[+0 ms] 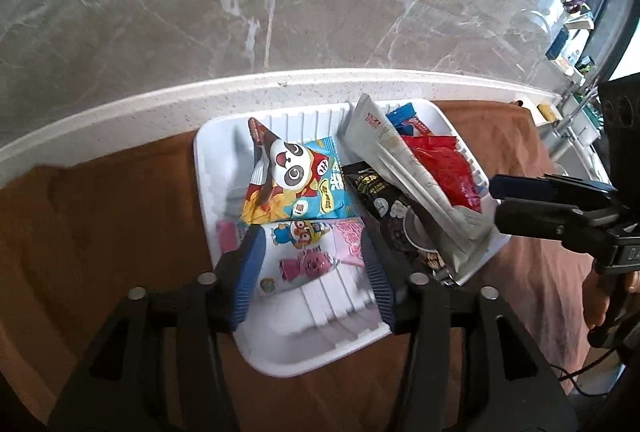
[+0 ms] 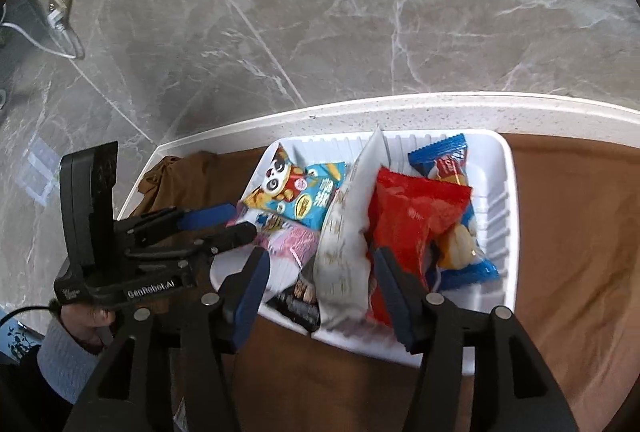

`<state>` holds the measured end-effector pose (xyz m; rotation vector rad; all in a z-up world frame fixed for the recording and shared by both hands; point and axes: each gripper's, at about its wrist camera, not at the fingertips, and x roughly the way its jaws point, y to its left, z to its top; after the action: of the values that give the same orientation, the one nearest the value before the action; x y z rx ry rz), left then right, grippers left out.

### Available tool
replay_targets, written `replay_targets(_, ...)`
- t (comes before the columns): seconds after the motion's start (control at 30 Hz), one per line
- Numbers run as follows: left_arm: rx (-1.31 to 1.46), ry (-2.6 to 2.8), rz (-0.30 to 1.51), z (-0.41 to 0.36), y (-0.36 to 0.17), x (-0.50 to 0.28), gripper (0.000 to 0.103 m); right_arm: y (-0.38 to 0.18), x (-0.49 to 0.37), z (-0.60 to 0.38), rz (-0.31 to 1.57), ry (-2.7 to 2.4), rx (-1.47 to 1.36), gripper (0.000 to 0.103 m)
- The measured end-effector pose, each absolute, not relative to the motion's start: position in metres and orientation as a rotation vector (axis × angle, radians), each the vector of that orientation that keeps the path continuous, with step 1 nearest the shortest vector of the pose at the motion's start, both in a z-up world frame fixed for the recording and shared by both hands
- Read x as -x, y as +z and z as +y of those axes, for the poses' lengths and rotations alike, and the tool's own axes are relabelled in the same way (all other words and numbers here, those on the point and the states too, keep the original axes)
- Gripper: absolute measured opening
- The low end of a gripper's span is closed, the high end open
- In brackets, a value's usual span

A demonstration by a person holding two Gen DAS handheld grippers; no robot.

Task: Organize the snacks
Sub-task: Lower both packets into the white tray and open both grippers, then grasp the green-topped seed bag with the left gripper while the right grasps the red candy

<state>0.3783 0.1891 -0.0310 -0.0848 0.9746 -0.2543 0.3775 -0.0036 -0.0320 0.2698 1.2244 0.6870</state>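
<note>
Right wrist only: blue packet [image 2: 460, 216] whole.

Colourful snack packets [image 1: 296, 180] lie piled in white tray [image 1: 320, 348].

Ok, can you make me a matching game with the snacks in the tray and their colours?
Snacks:
1. panda snack packet
2. tall pouch
3. crinkly packet beside the tall pouch
4. popcorn packet

Colours:
A. red
B. black
C. light blue and yellow
D. white-grey

Pairs: 1-C, 2-D, 3-A, 4-B. All lie in the white tray.
</note>
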Motion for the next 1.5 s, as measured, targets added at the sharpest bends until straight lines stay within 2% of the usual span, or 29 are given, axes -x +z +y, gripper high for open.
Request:
replay_targets(0.37, 0.030, -0.253, 0.933, 0.189, 0.002, -0.303, 0.048, 0.007, -0.318, -0.032, 1.194, 0.707, -0.249, 0.063)
replay_targets(0.6, 0.040, -0.275, 0.971, 0.181, -0.002, -0.239, 0.048, 0.014, -0.264, -0.042, 1.193, 0.694, -0.130, 0.063)
replay_targets(1.0, 0.059, -0.262, 1.088, 0.185, -0.034, -0.142, 0.048, -0.045, -0.202, -0.048, 1.396, 0.644, -0.133, 0.064)
replay_targets(1.5, 0.093, -0.226, 1.110, 0.191, -0.043, -0.118, 0.048, -0.073, -0.236, -0.038, 1.391, 0.626, -0.097, 0.066)
